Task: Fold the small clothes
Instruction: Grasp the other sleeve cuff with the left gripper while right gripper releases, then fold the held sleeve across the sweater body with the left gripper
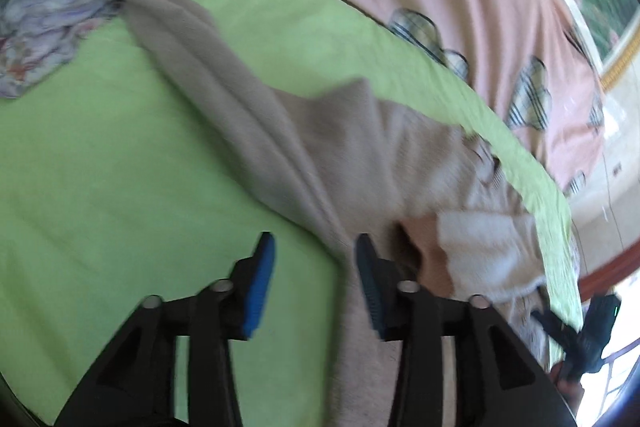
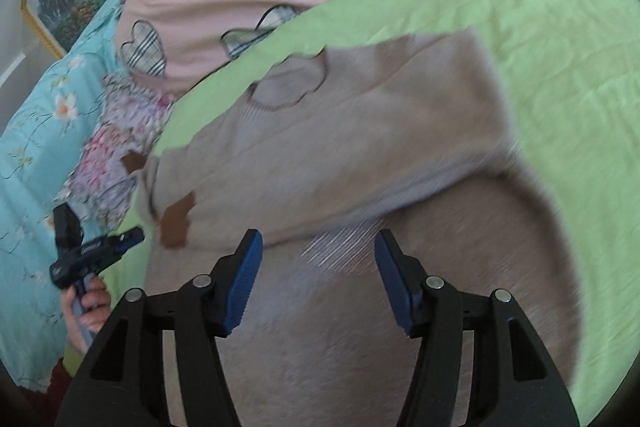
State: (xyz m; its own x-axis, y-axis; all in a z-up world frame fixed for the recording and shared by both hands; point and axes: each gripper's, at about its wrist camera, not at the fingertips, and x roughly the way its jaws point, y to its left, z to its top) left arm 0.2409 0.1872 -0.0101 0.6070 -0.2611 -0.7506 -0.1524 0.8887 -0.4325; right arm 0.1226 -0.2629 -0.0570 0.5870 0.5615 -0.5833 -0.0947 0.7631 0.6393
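Right wrist: floral clothes (image 2: pixel 120 131) beside beige garment (image 2: pixel 360 131)

A small beige sweater (image 2: pixel 360 131) lay partly folded on the green sheet (image 2: pixel 560 47), one side doubled over itself, with a brown patch (image 2: pixel 176 223) near its edge and a sleeve (image 1: pixel 188 39) stretched out.

Left gripper (image 1: pixel 316 247): jaws apart, nothing between the pads. Right gripper (image 2: pixel 318 247): jaws apart, pads clear. A hand (image 2: pixel 90 307) grips the left gripper's handle.
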